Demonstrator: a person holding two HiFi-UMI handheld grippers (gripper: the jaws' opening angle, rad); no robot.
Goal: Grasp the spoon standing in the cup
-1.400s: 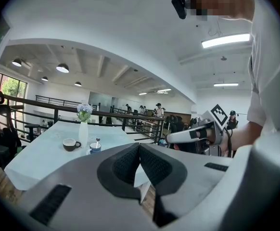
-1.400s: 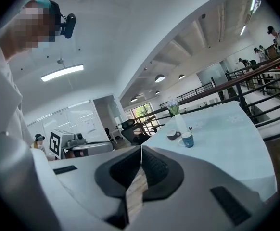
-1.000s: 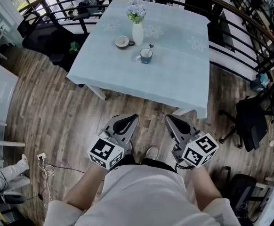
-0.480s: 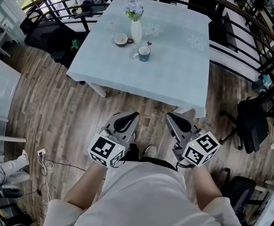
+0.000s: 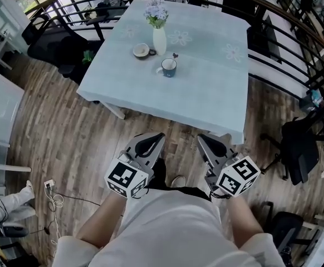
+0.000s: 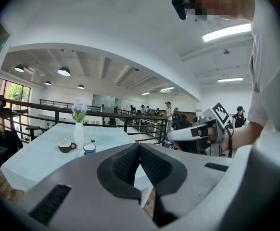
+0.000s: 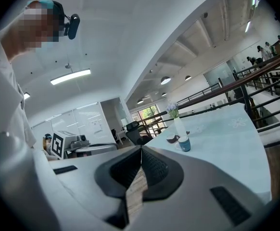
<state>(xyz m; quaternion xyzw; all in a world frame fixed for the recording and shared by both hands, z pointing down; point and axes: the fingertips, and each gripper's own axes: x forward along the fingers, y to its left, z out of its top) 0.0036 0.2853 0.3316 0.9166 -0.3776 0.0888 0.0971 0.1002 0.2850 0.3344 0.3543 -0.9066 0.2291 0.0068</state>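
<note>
A blue cup (image 5: 168, 67) stands on the table (image 5: 206, 88) with a small dark-tipped spoon (image 5: 174, 56) upright in it; the cup also shows in the left gripper view (image 6: 88, 149) and the right gripper view (image 7: 184, 144). My left gripper (image 5: 158, 138) and right gripper (image 5: 202, 139) hang side by side over the wooden floor, well short of the table's near edge. Both are shut with nothing between their jaws.
A white vase of pale flowers (image 5: 159, 40) and a brown-rimmed cup (image 5: 141, 50) stand just beyond the blue cup. A black railing (image 5: 295, 26) runs behind and right of the table. Black chairs stand at the left (image 5: 50, 43) and right (image 5: 298, 146).
The table sits slightly nearer and lower left in the head view than a second ago. Both grippers keep their place, still shut.
</note>
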